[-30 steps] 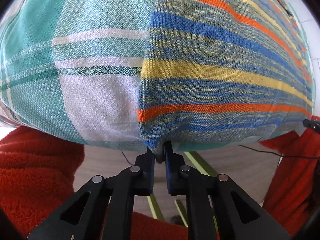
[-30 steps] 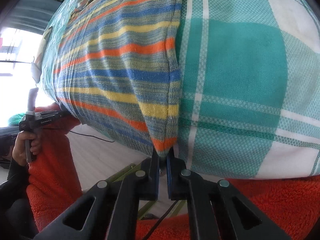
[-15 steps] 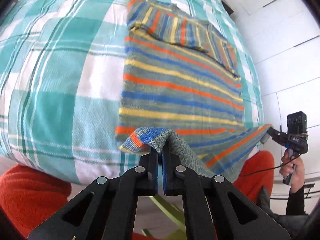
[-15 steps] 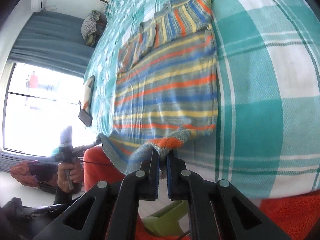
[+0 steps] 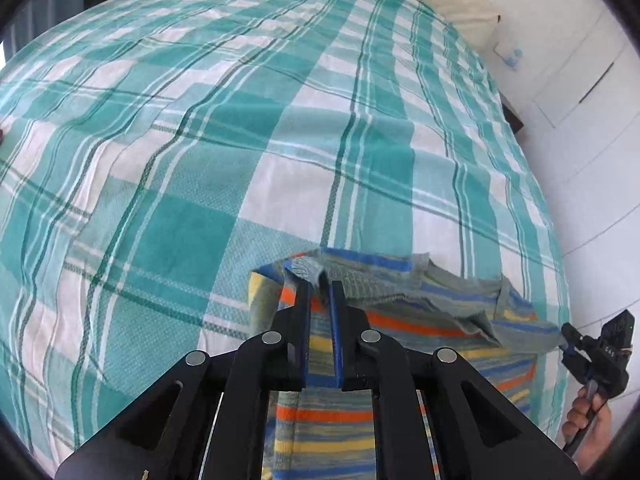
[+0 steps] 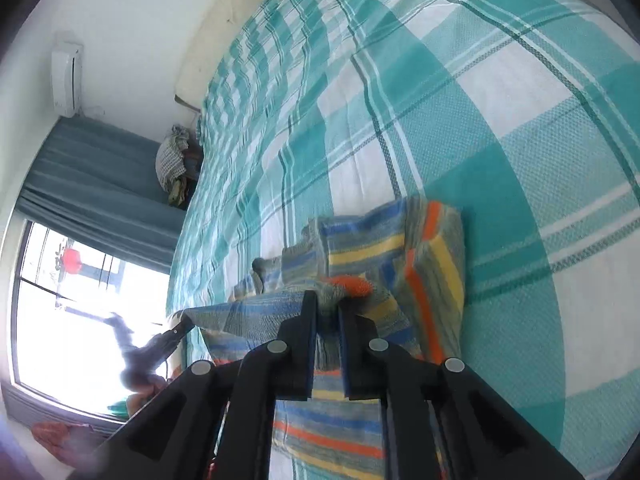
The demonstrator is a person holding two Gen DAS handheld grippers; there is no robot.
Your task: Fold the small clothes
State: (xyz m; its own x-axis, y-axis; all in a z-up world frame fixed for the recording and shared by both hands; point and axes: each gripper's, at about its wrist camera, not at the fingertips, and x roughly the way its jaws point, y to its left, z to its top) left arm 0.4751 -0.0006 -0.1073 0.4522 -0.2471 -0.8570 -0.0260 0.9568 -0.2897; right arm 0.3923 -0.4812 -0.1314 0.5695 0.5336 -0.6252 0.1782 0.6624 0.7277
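A small striped knit sweater (image 5: 400, 320) in blue, orange, yellow and grey lies on the teal plaid bedspread (image 5: 200, 140). Its lower half is lifted and carried over the upper half. My left gripper (image 5: 320, 292) is shut on one hem corner of the sweater. My right gripper (image 6: 328, 308) is shut on the other hem corner; it also shows at the right edge of the left wrist view (image 5: 568, 340). The hem stretches between the two grippers above the sweater (image 6: 360, 256). The left gripper shows blurred at the left of the right wrist view (image 6: 180, 326).
The bedspread (image 6: 440, 100) covers the whole bed. A cream pillow (image 5: 460, 4) lies at the far end. A pile of cloth (image 6: 172, 160) sits beside the bed by a blue curtain (image 6: 92, 184) and a window. A white wall (image 5: 580, 100) runs along the right.
Both grippers have lifted the sweater's hem from the bed's near edge and carried it forward over the body of the sweater. The grip has held throughout.
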